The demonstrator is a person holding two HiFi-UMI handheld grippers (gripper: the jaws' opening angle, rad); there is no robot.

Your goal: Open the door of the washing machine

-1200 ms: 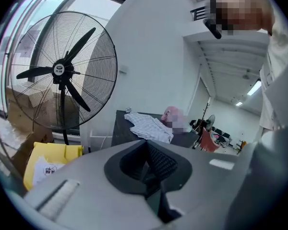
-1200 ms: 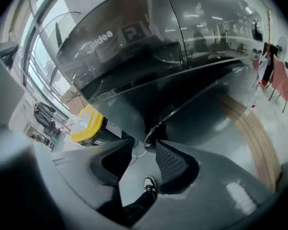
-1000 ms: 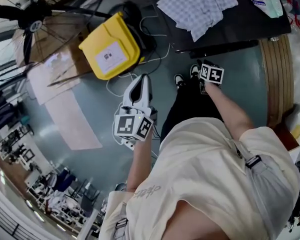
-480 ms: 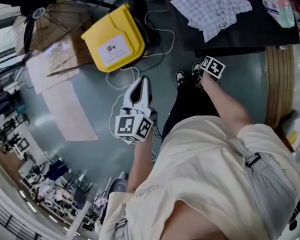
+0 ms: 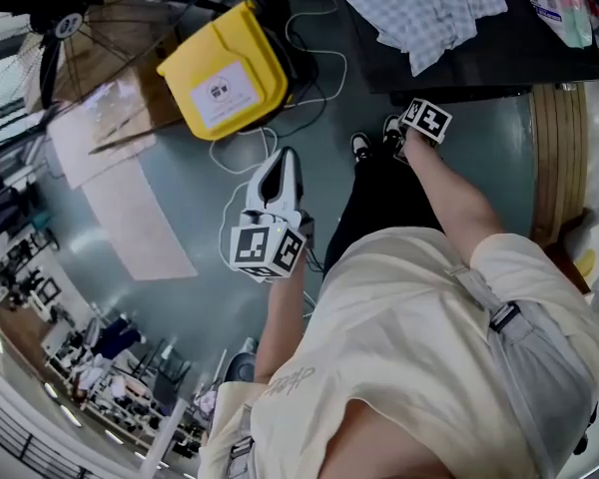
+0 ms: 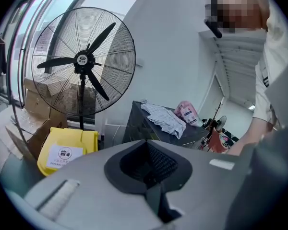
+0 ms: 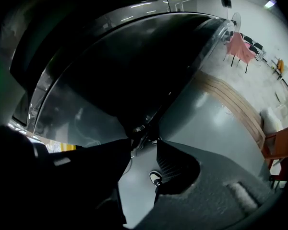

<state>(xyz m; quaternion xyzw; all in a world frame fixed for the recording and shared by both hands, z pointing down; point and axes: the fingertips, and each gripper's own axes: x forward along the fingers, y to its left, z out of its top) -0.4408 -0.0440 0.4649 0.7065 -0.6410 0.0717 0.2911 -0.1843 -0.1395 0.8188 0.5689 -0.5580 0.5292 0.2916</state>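
The washing machine (image 5: 509, 53) is a black box at the top of the head view with a checked cloth (image 5: 429, 8) on it. My right gripper (image 5: 419, 133) hangs just below its front edge, pointing steeply down. In the right gripper view the dark curved glass door (image 7: 120, 75) fills the frame. That gripper (image 7: 144, 145) is open, its jaws have just been opening, and only floor and a shoe show between them; its tips sit at the latch on the door's rim (image 7: 140, 128). My left gripper (image 5: 283, 163) hovers over the floor, shut and empty, also seen as (image 6: 146, 145).
A yellow case (image 5: 220, 73) lies on the floor beside loose cables (image 5: 245, 153). A large standing fan (image 6: 81, 61) and cardboard boxes (image 6: 33, 99) stand at the left. A curved wooden step (image 5: 554, 158) runs along the right. The person's shoes (image 5: 361, 148) are by the machine.
The right gripper's marker cube has rolled and drawn closer to the machine's front edge. The left gripper has barely shifted in the picture.
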